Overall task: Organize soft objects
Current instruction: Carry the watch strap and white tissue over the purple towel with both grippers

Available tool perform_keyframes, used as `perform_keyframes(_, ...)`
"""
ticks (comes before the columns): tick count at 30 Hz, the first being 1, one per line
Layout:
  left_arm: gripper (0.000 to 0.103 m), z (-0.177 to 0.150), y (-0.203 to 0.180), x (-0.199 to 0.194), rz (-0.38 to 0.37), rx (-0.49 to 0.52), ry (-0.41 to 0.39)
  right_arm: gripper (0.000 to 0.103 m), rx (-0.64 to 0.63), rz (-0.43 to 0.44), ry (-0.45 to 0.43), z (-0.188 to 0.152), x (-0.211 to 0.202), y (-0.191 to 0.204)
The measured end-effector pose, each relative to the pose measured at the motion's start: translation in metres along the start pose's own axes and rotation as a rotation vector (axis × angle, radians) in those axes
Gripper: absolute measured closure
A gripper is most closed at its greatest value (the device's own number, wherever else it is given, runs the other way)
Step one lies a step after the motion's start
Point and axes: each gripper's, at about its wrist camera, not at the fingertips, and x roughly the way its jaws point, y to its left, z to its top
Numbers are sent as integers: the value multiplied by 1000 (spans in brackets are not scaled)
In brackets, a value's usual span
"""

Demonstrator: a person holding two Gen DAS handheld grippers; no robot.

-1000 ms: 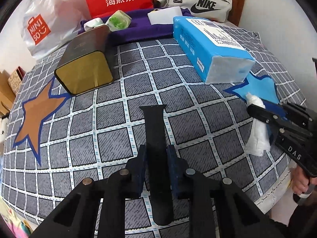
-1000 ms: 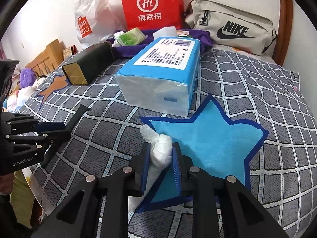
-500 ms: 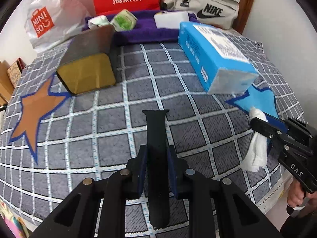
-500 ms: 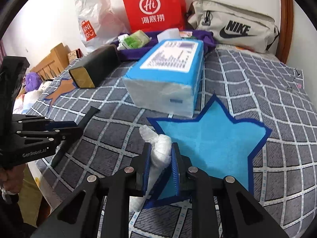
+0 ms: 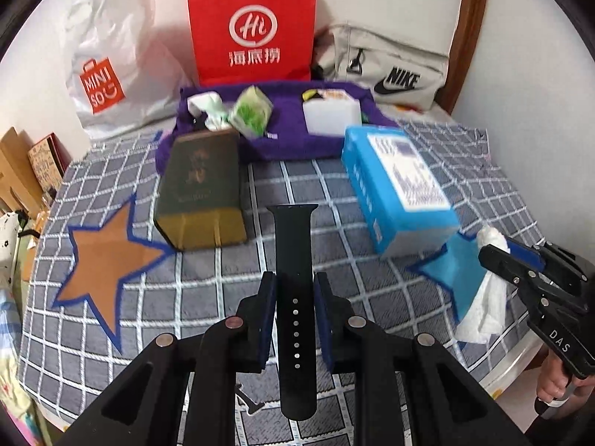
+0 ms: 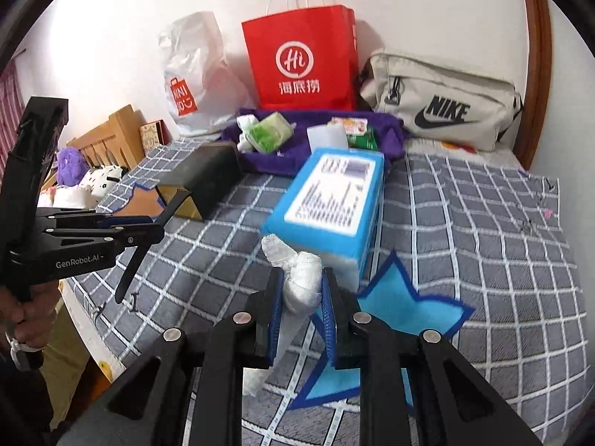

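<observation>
My left gripper (image 5: 293, 290) is shut on a black watch strap (image 5: 293, 260) and holds it above the checked bedspread; it also shows in the right wrist view (image 6: 148, 223). My right gripper (image 6: 302, 293) is shut on a crumpled white tissue (image 6: 297, 278), held above the near edge of a blue star patch (image 6: 401, 308); the tissue also shows in the left wrist view (image 5: 487, 304). A brown star patch (image 5: 100, 264) lies at the left. A purple cloth (image 5: 290, 141) at the back carries several small packets.
A blue tissue pack (image 5: 394, 189) lies right of centre and a dark green box (image 5: 200, 189) left of centre. A red paper bag (image 5: 253, 26), a white Miniso bag (image 5: 108, 67) and a beige Nike bag (image 6: 442, 104) stand along the back wall.
Both grippers have risen and pulled back from the bed with their objects still held. The strap and the tissue now hang higher over the bedspread.
</observation>
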Motion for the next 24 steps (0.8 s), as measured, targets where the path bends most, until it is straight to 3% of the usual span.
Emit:
perform_keyframes(20,83,71,33,-13,27,-64,-90,83,-35,66,-39,78,14,7)
perform_keyframes(24,83,87,39,-9,29,-74,-99,83,-32,42,-60,99,20,0)
